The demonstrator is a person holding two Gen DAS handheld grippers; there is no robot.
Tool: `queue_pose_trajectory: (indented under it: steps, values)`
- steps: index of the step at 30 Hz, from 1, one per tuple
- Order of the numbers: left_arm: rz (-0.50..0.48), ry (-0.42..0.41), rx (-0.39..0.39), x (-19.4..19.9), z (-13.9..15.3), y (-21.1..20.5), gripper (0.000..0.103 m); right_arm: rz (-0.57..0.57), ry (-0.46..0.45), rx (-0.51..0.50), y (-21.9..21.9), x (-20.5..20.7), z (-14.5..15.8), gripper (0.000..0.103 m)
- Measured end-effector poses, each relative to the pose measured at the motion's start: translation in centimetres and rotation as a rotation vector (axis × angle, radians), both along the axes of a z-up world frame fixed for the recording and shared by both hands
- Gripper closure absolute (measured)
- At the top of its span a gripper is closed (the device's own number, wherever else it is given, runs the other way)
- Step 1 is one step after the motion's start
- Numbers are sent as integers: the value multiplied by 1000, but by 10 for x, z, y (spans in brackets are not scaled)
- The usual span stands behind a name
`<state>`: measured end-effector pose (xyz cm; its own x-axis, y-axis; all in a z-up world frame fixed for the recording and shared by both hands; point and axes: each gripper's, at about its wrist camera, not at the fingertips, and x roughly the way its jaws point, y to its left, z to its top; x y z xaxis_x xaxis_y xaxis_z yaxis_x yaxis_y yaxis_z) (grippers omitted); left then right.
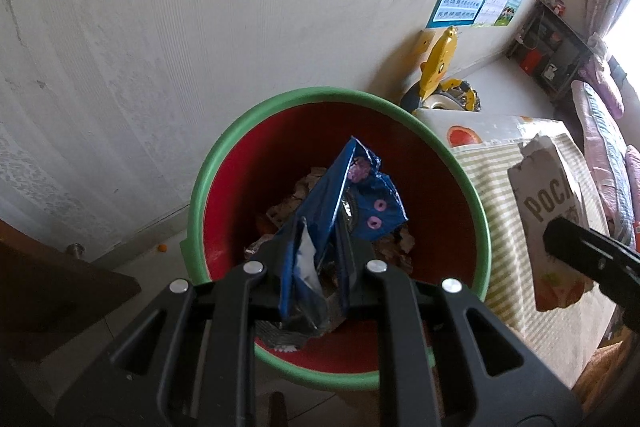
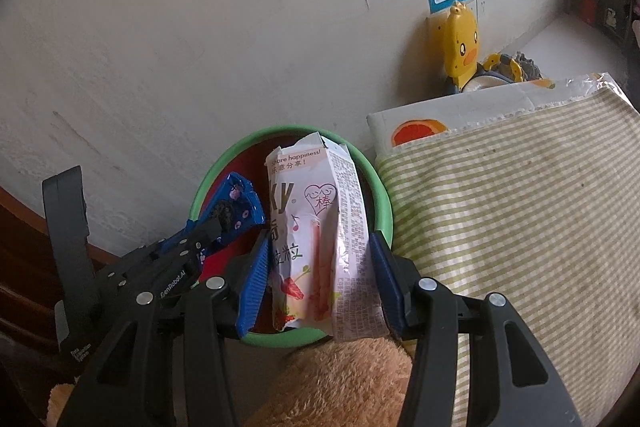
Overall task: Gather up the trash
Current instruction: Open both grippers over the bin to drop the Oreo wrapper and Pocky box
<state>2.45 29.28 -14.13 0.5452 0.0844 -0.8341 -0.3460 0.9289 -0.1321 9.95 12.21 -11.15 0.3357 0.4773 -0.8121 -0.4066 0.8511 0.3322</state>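
Observation:
A red bin with a green rim (image 1: 208,167) stands on the floor by the wall; it also shows in the right wrist view (image 2: 208,179). My left gripper (image 1: 316,251) is shut on a crumpled blue snack wrapper (image 1: 360,195) and holds it over the bin's opening, where other scraps lie. My right gripper (image 2: 316,255) is shut on a white and pink Pocky box (image 2: 320,227), held above the bin's right side. The box shows at the right of the left wrist view (image 1: 548,203), and the blue wrapper (image 2: 236,207) in the right wrist view.
A green-striped cloth (image 2: 500,211) covers a surface right of the bin, over a white box with an orange print (image 2: 416,131). A yellow duck toy (image 2: 462,43) stands by the wall behind. A brown fuzzy fabric (image 2: 340,383) lies below the bin. Dark wooden furniture (image 1: 48,283) is at left.

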Motion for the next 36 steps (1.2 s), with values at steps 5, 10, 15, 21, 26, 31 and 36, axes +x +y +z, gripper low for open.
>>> queue_pose_trajectory:
  steps: [5,10,15,21,26,31,36]
  values:
    - [5,14,-2,4,-6,2,88,0,8,-3,0,0,-3,55]
    - [7,24,-5,6,-10,4,87,0,16,-5,-1,2,-5,55]
    - [9,24,-5,9,-10,4,83,3,24,-10,-1,2,-9,55]
    - [28,20,-5,7,-11,6,54,5,27,-12,0,3,-11,55]
    - [64,14,-22,2,-7,11,41,11,29,-39,6,7,-16,54]
    - [99,-18,-28,-13,8,14,39,25,20,-16,16,13,-18,40]
    - [102,-57,-8,-23,27,6,31,23,-19,4,5,9,-4,31]
